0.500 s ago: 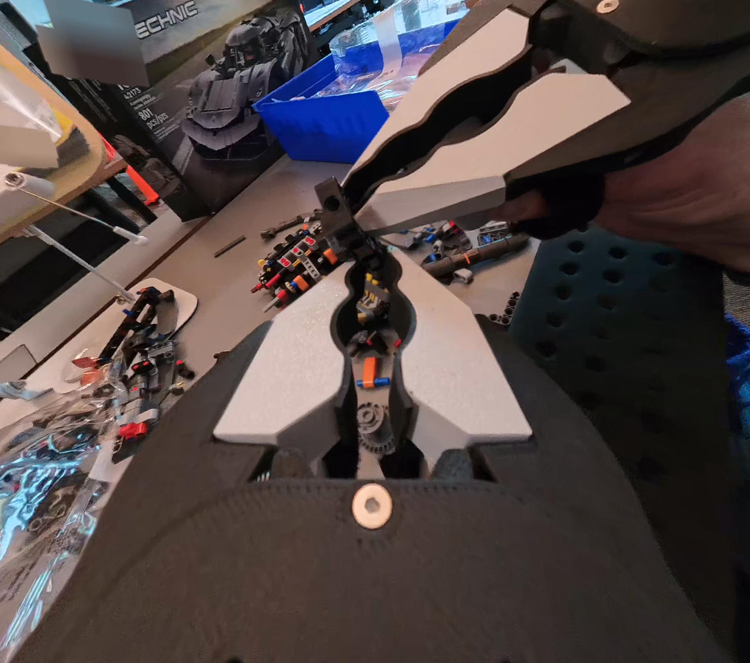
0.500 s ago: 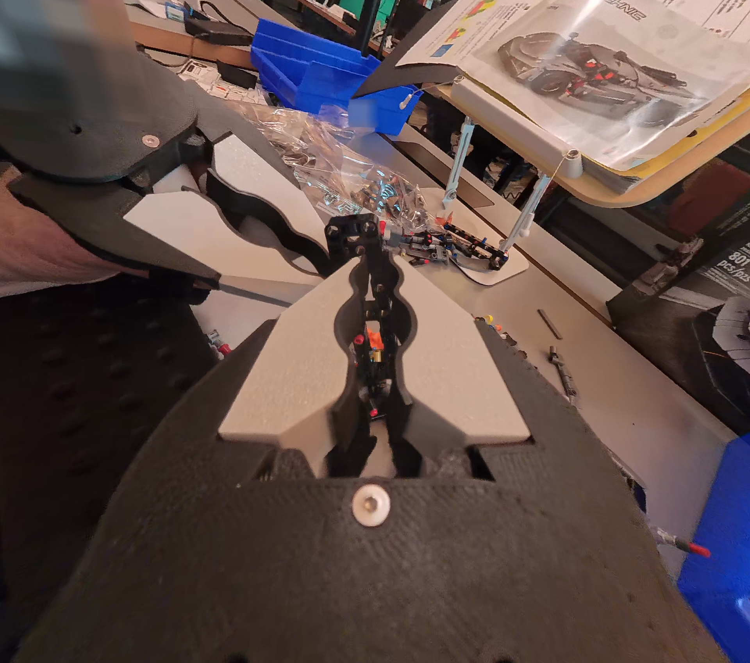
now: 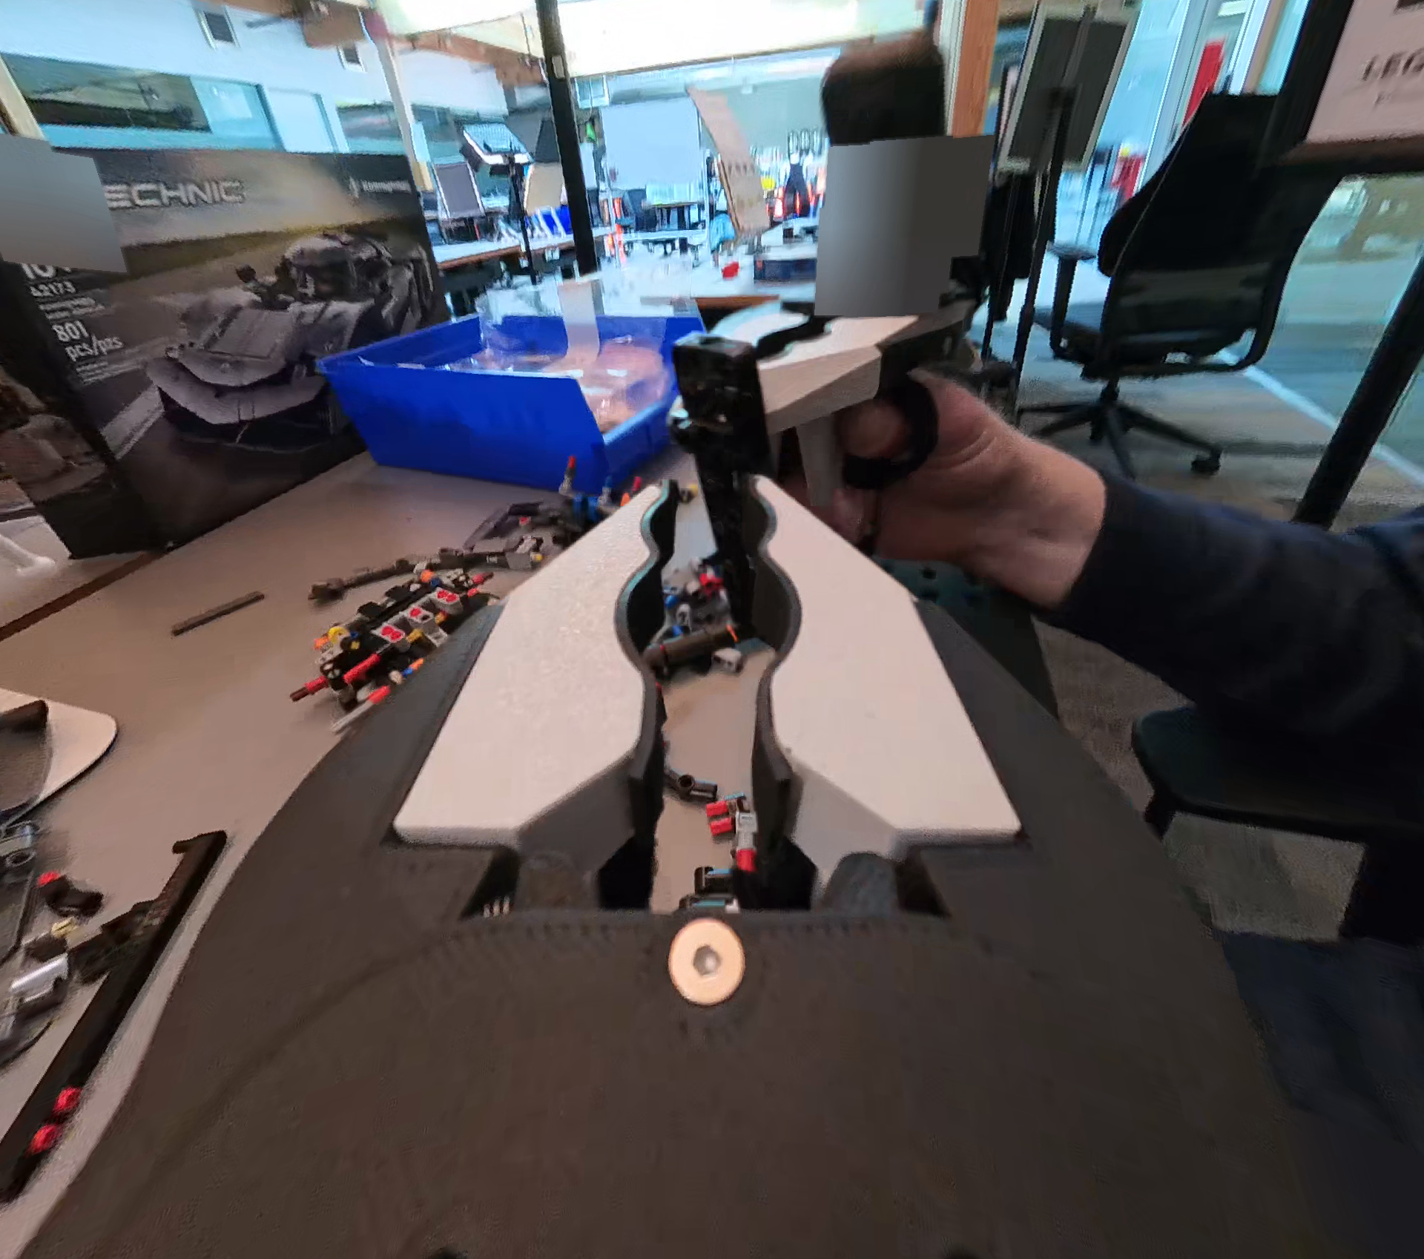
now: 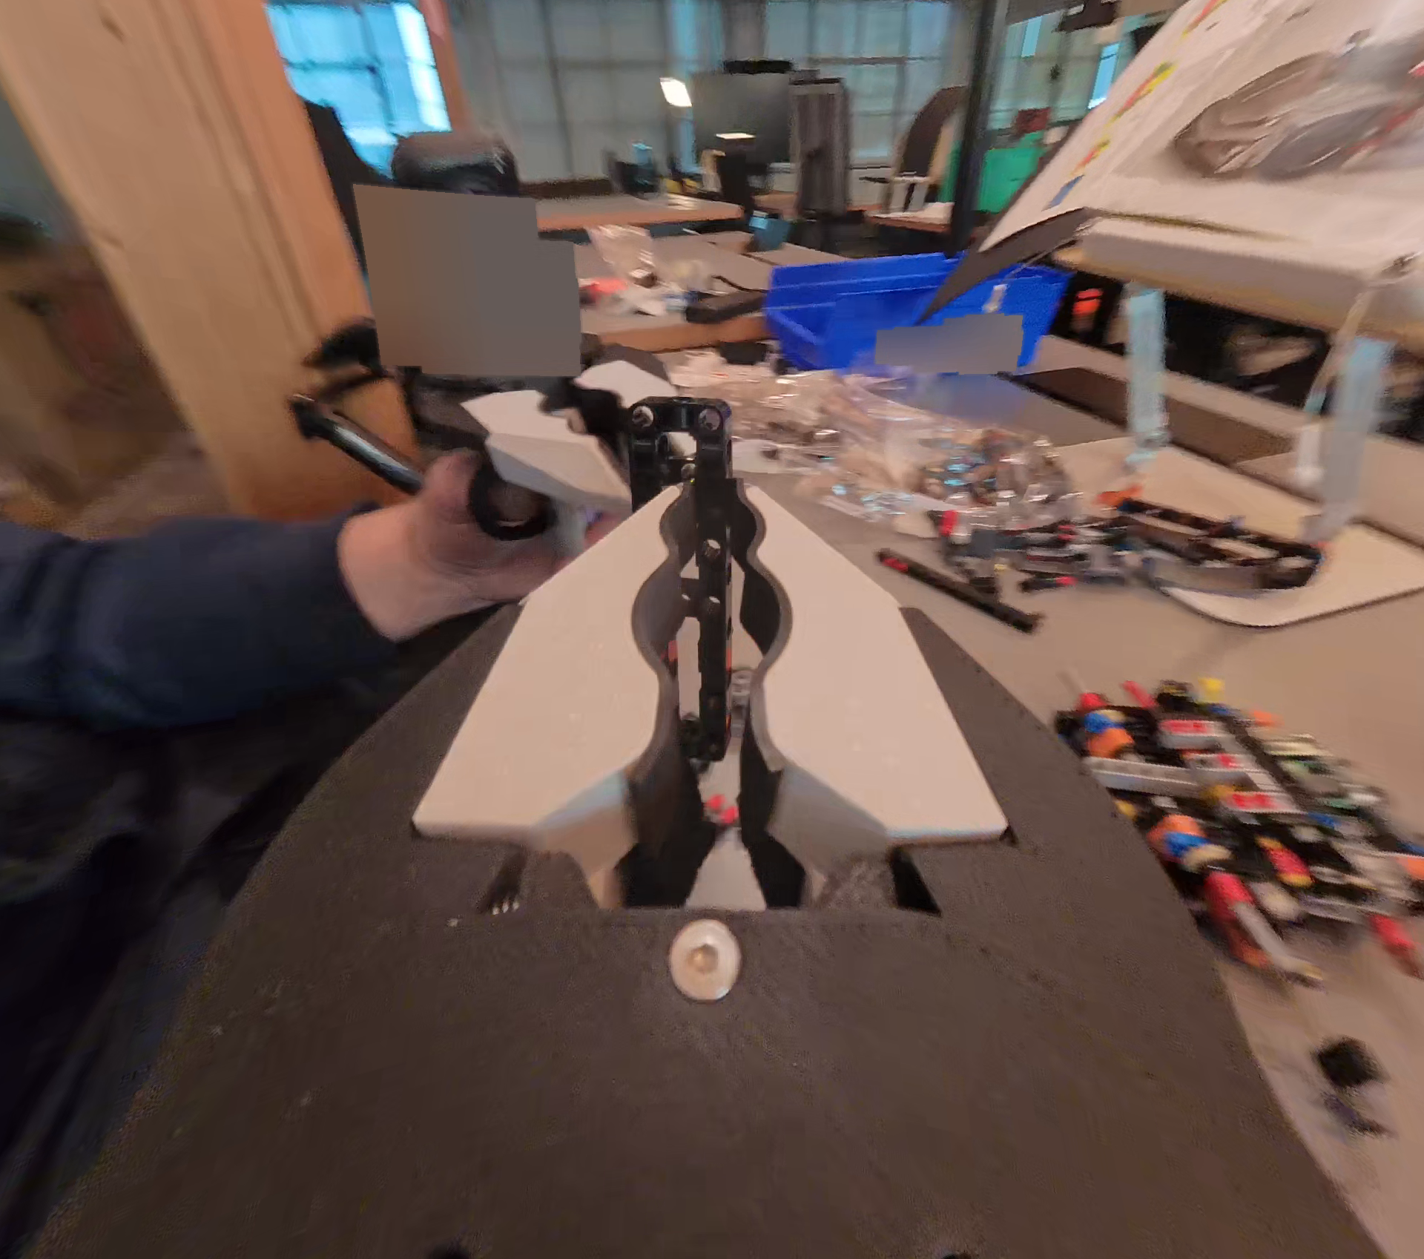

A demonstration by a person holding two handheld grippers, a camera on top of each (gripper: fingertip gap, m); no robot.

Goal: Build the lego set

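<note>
Item: black lego beam assembly [image 4: 705,574], held upright above the grey table [image 3: 231,705] | Left gripper [image 3: 713,497]: clamped on its lower part | Right gripper [image 4: 709,505]: closed on the beam | Nearby: loose lego parts [image 3: 393,636] scattered on table; blue bin [image 3: 478,405] set behind.

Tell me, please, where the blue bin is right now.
In the left wrist view, the blue bin sits on the table at the far left, beside the Lego box.
</note>
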